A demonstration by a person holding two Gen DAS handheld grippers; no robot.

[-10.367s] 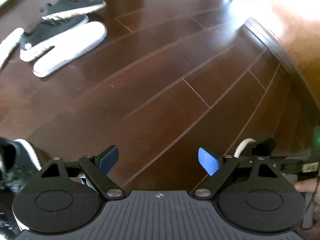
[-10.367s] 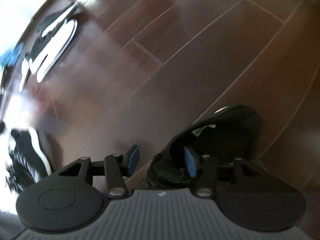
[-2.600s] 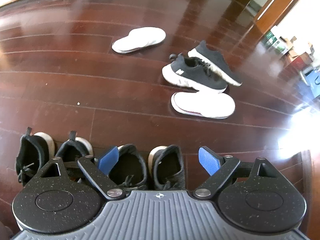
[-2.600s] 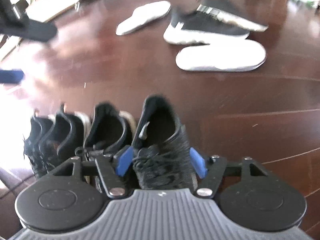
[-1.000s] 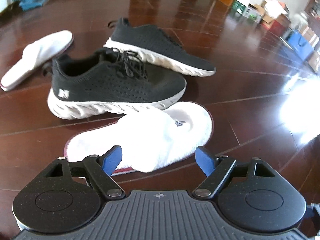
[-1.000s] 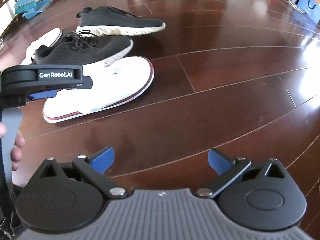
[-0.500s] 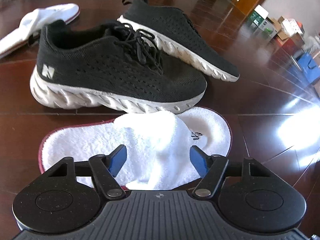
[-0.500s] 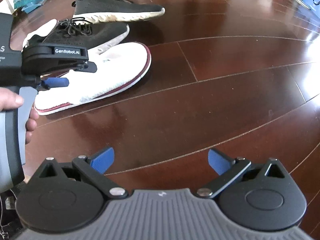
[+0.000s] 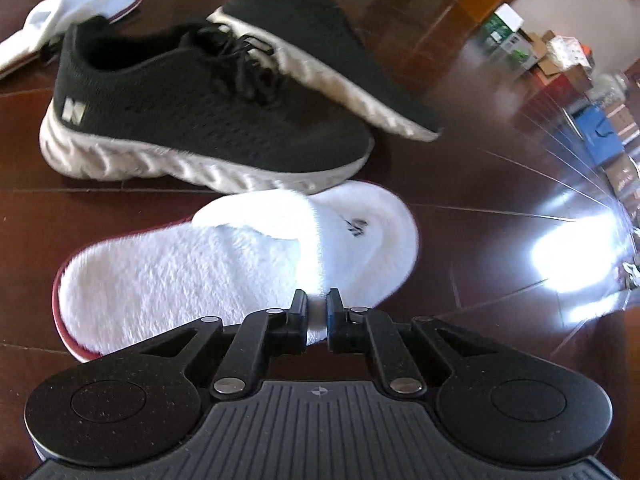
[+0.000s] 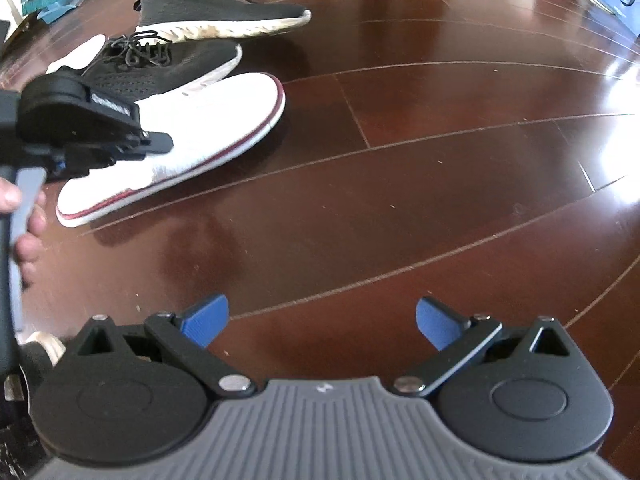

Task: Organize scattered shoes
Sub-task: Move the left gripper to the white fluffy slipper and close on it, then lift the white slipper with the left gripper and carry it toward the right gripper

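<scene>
The left claw (image 9: 317,307) pinches the white slipper's (image 9: 224,264) fuzzy strap. At its 12 o'clock sits a black sneaker (image 9: 200,116). The right claw (image 10: 322,322) hangs wide, holding nothing.

Daylight, bright overall. I get a blown-out glare patch on the wooden floor (image 9: 520,184) at the right edge of the left wrist view, and softer sheen streaks toward the floor's far right corner on the right wrist view. White slipper (image 9: 248,256) is overexposed, pile detail lost. Black sneakers (image 9: 208,108) are slightly motion-blurred. Strong fisheye bending of the planks at the edges. Soft shadow under the slipper (image 10: 192,144).
</scene>
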